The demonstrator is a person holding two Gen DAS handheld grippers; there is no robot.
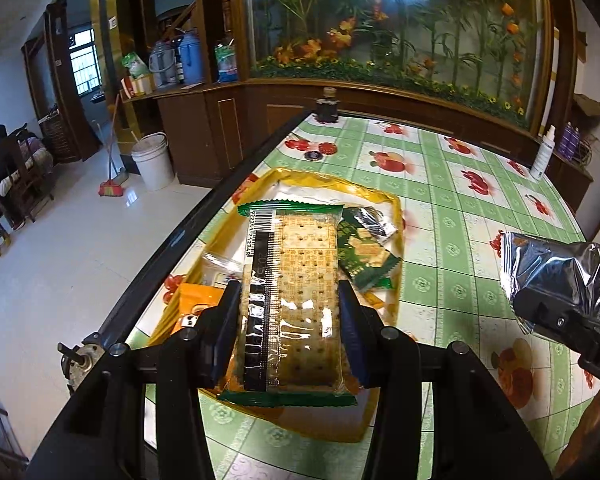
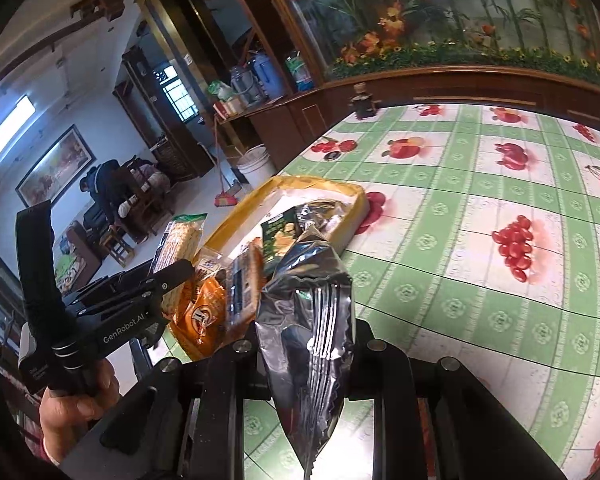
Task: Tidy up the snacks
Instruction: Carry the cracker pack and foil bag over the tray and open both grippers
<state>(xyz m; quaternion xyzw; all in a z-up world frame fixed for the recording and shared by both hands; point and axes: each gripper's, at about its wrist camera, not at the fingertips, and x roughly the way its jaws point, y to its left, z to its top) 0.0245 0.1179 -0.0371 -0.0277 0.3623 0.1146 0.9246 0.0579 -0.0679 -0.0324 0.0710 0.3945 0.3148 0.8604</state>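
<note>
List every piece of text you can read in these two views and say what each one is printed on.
"GenRobot.AI": on the left gripper body, right wrist view.
"DA": cut-off letters on the right gripper body, left wrist view.
Barcode digits on the cracker packet: too distorted to read reliably.
Print on the green snack packet and orange packet: too blurred to read.
Silver foil packet: no readable text.

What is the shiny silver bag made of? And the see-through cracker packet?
The crinkled silver snack bag looks like metallic foil film: mirror-bright and sharply creased. The clear green-edged cracker packet looks like thin glossy plastic: the crackers show through, with glare patches.
</note>
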